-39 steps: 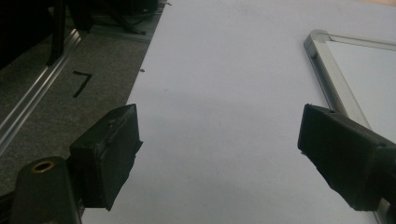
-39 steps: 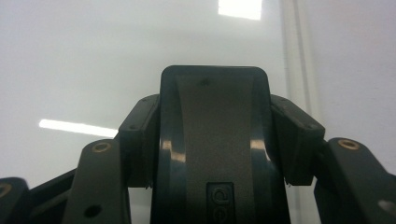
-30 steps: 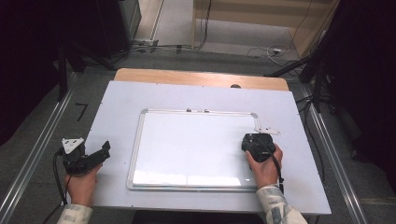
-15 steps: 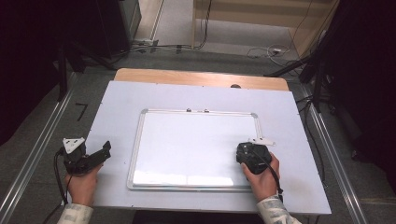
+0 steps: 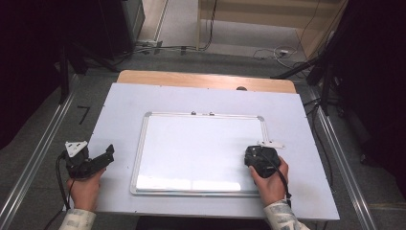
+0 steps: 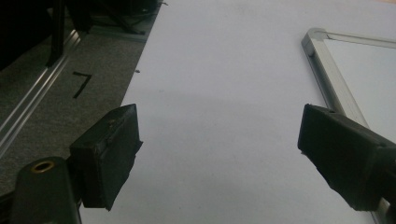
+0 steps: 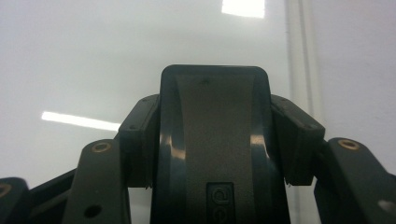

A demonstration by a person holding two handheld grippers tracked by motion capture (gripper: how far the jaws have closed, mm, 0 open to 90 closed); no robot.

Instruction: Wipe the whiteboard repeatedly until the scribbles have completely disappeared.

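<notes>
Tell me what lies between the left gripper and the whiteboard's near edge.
Nothing: in the high view, the left gripper and the whiteboard are parted by bare white table. The left gripper view shows the same.

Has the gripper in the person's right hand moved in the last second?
Yes. The right gripper has slid toward the person, down the whiteboard, away from the board's far right corner, shut on a black eraser.

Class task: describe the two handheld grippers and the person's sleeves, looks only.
Both grippers are black. The left gripper carries a grey three-cornered plate and a trailing black cable; its blocky matte fingers have brass-coloured pivots. The right gripper also trails a black cable. The sleeves are pale and patterned.
</notes>
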